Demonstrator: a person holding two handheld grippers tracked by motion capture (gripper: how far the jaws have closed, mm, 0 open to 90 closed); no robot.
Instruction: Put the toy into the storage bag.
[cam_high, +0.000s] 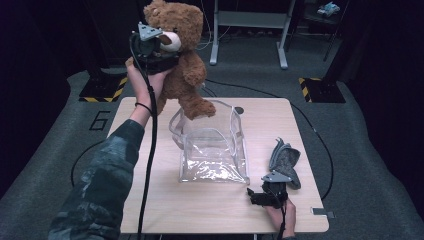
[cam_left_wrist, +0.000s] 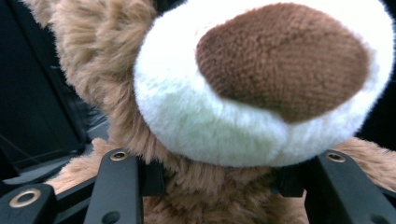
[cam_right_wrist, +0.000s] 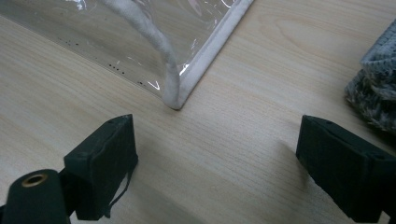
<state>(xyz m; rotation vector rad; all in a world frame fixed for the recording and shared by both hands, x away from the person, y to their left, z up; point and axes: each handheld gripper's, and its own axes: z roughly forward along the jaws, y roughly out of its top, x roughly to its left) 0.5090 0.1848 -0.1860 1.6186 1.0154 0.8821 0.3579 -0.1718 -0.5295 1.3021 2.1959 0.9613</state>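
Observation:
A brown teddy bear (cam_high: 184, 65) with a white muzzle hangs in the air above the table's far left. My left gripper (cam_high: 162, 50) is shut on it just under the head. In the left gripper view the muzzle (cam_left_wrist: 261, 84) looms close, and the two black fingers (cam_left_wrist: 116, 186) press into the fur on either side of the neck. One bear foot dangles over the open top of a clear plastic bag (cam_high: 212, 150) standing mid-table. My right gripper (cam_high: 260, 195) rests open at the front right; nothing sits between its jaws (cam_right_wrist: 219, 177).
A grey knitted cloth (cam_high: 286, 160) lies on the wooden table (cam_high: 150, 200) just beyond my right gripper, and shows as grey knit (cam_right_wrist: 373, 98) at the right edge of its view. The bag's white-trimmed corner (cam_right_wrist: 180, 93) lies just ahead of the jaws. Table legs stand on the floor behind.

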